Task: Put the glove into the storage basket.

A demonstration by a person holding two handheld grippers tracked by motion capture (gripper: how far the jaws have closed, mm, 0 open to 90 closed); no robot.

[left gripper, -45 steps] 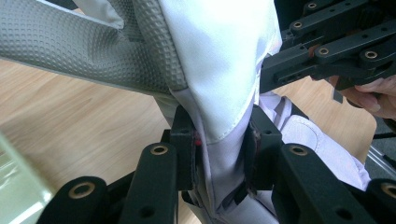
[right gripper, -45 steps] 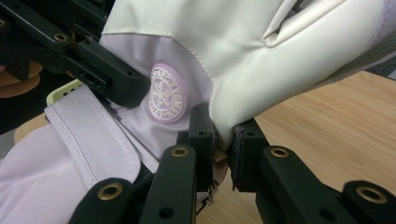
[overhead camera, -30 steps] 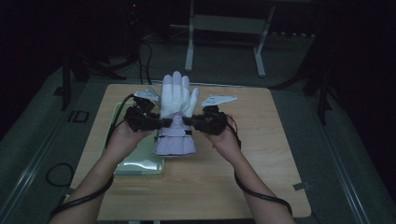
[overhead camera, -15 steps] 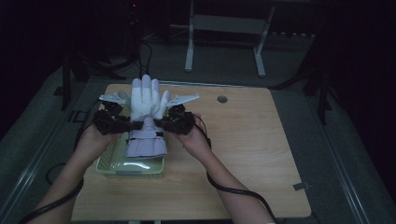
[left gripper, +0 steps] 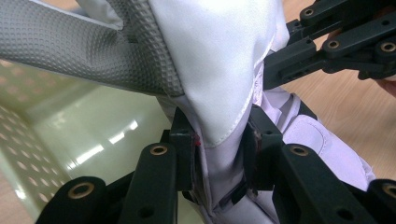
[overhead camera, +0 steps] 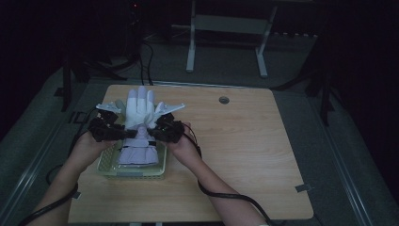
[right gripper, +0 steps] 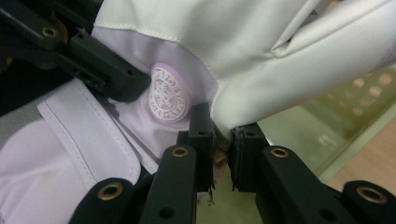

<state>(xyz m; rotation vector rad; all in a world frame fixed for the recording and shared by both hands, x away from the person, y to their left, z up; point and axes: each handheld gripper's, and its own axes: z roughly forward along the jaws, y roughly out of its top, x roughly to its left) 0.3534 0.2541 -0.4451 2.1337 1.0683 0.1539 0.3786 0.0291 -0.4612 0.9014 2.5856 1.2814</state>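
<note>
Black jaws of the left tool (left gripper: 219,149) are clamped on a fold of the white glove (overhead camera: 139,112) near its wrist, the fabric pinched tight between them in the left gripper view. On the glove's other side, the right tool (right gripper: 222,144) is likewise closed on the edge of the white fabric, just beside a round pale lilac badge (right gripper: 167,99) on the lilac wrist part. In the high view, the left tool (overhead camera: 128,134) and right tool (overhead camera: 151,133) hold the glove stretched between them, fingers pointing away from the person and the lilac cuff (overhead camera: 136,153) hanging down over a pale green perforated basket (overhead camera: 107,165). That basket sits on the left part of the light wooden bench (overhead camera: 244,141), near the person's edge.
</note>
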